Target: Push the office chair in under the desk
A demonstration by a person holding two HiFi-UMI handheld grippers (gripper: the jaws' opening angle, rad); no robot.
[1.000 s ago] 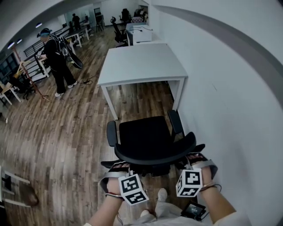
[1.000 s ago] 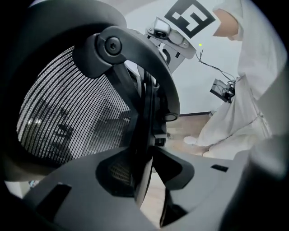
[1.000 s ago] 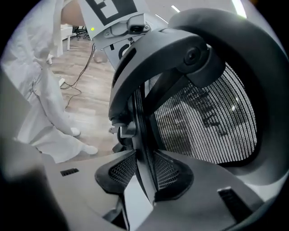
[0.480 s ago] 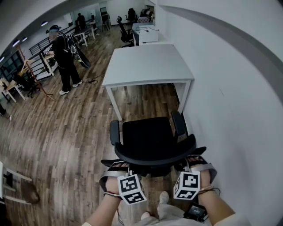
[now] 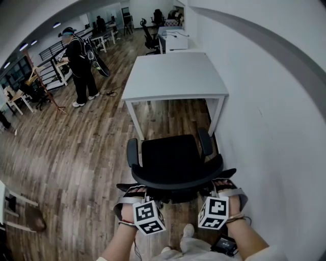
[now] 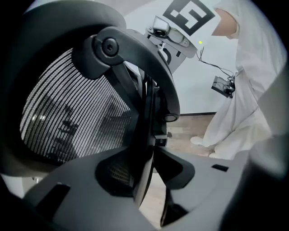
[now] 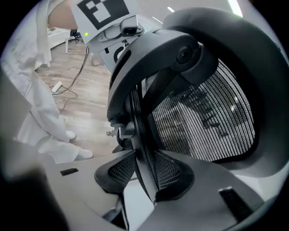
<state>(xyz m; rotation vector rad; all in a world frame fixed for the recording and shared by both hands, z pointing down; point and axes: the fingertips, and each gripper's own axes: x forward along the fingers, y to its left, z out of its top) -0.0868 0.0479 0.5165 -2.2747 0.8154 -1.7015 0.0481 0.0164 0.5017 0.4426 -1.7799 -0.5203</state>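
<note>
A black office chair (image 5: 170, 162) with a mesh backrest (image 6: 67, 113) stands just short of the white desk (image 5: 175, 76), its seat facing the desk's near edge. My left gripper (image 5: 134, 190) is shut on the left rim of the backrest (image 6: 144, 149). My right gripper (image 5: 224, 183) is shut on the right rim (image 7: 143, 171), and the mesh (image 7: 203, 117) fills that view. Each gripper's marker cube shows in the other's view: the right cube (image 6: 180, 16) and the left cube (image 7: 106, 13).
A white wall (image 5: 265, 102) runs close along the right of the chair and the desk. A person (image 5: 81, 58) stands on the wooden floor at the back left. More desks and chairs (image 5: 153, 30) stand beyond. My own shoe (image 5: 187, 229) is behind the chair.
The chair and both grippers have rolled forward toward the desk; the gap between the seat's front and the desk's near edge has shrunk. Both grips are unchanged.
</note>
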